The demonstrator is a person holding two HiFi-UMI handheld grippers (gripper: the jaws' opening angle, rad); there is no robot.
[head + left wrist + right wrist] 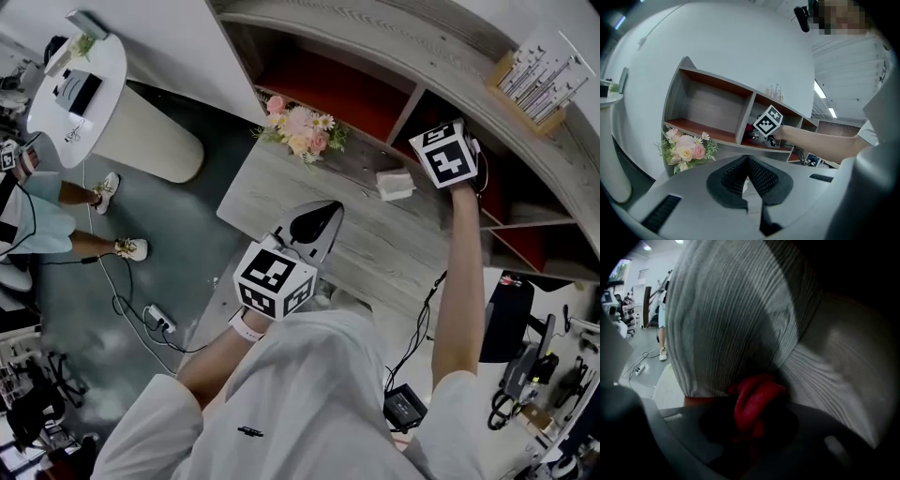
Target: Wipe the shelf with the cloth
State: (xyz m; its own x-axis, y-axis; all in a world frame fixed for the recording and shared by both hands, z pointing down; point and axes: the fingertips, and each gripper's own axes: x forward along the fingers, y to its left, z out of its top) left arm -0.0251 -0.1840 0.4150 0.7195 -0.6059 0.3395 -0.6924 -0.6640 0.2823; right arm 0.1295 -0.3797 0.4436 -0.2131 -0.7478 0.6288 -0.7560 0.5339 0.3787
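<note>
At the far left a white round table (84,89) stood on the dark floor, and beside it the legs of a seated person (84,220) showed. A bunch of pink and cream flowers (300,131) was at the left end of the grey wooden counter (375,248), just below the shelf (375,42). Nearer to me, the left gripper (317,223) hung above the counter, its jaws pressed together with nothing between them. To its right a small white box (395,184) sat on the counter, near the shelf. Further right, the right gripper (757,416) was inside the second compartment from the left, close to the grey divider. Its jaws were clamped on the red cloth (757,401), which was bunched in the corner where two grey wooden walls met. I could not tell if it really touched the wood. On top of the shelf, at the far right, stood a wooden holder (534,80) with thin sticks in it.
</note>
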